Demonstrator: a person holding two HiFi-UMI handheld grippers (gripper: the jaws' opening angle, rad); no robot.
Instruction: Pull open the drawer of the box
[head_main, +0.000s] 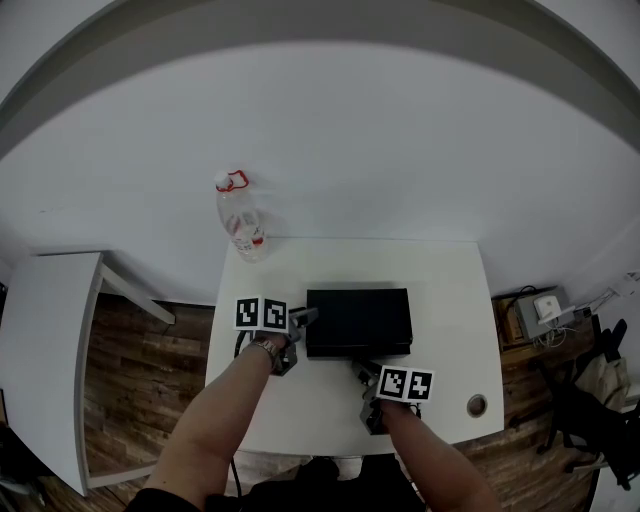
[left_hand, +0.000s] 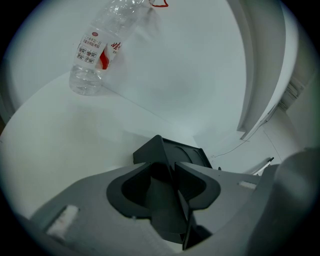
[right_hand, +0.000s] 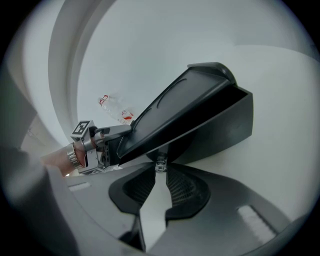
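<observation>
Clear plastic bottle (head_main: 240, 225), red-white label: on rectangular white table (head_main: 450, 300), far left corner. Small round hole (head_main: 477, 405): table's near right corner.

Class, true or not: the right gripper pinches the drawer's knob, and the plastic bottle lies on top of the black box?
The bottle isn't on the black box; it stands on the table, apart from it, as the head view shows. The right gripper does pinch the knob.

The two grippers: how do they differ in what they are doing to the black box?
The left gripper has its jaws together on nothing, its tips at the left corner of the box. The right gripper pinches the small knob on the front of the box. Both point slantwise down at the box.
</observation>
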